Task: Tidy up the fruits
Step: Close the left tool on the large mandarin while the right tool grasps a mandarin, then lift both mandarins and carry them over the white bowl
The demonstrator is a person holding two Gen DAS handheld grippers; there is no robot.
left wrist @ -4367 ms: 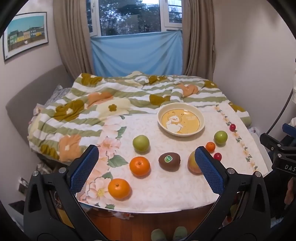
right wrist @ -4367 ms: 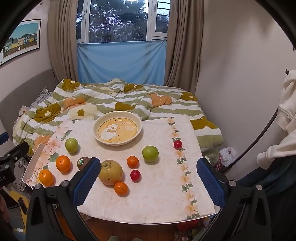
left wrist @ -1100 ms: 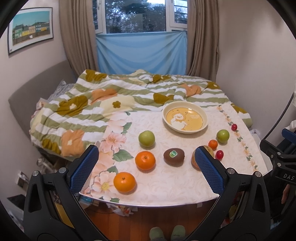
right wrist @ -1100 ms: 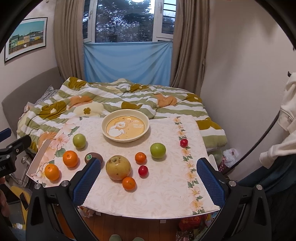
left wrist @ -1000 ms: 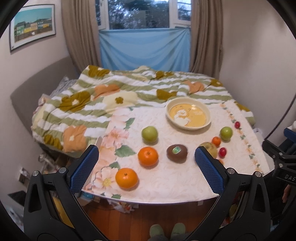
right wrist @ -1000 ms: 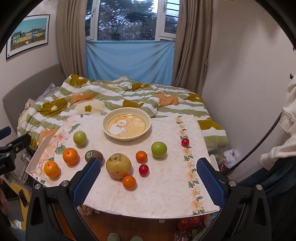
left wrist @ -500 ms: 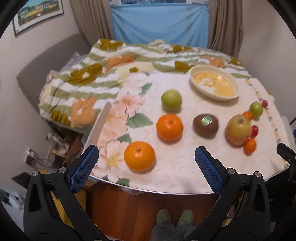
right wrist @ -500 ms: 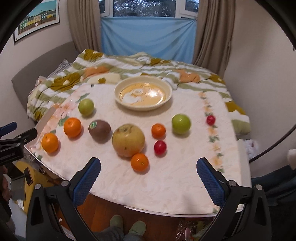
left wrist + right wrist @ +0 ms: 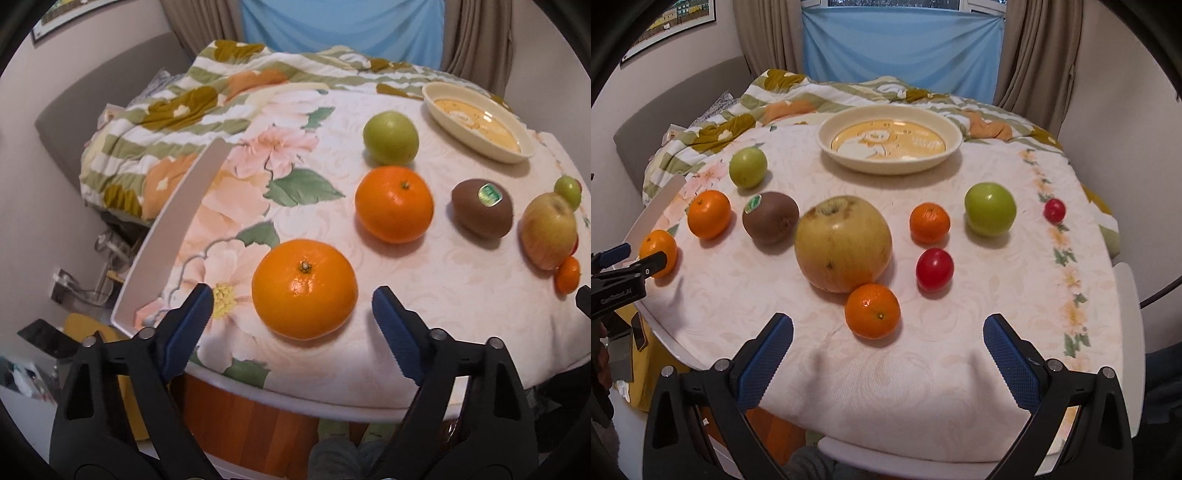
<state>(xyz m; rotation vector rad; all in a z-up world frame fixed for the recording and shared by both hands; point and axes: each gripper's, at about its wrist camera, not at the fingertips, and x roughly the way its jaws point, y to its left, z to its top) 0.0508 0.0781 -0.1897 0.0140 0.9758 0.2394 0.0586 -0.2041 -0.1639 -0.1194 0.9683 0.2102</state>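
Observation:
In the left wrist view a big orange (image 9: 304,288) lies near the table's front left edge. My left gripper (image 9: 291,295) is just in front of it. Its jaws are closing with the orange between the tips, and the pads stand clear of the peel. Behind lie a second orange (image 9: 393,203), a green apple (image 9: 390,137) and a kiwi (image 9: 482,208). In the right wrist view my right gripper (image 9: 889,325) is open over a small orange (image 9: 872,311). That orange touches a large yellow apple (image 9: 843,243). A cream bowl (image 9: 827,144) stands empty at the back.
A red tomato (image 9: 934,268), another small orange (image 9: 929,222), a green apple (image 9: 990,208) and a small red fruit (image 9: 1054,209) lie to the right. A striped quilt (image 9: 775,92) covers the bed behind. The tablecloth (image 9: 886,387) hangs over the front edge, with a white chair (image 9: 1126,295) at the right.
Both grippers have come down and tilted toward the table, so the fruit looks much larger. The left jaws have narrowed around the big orange. No fruit has moved.

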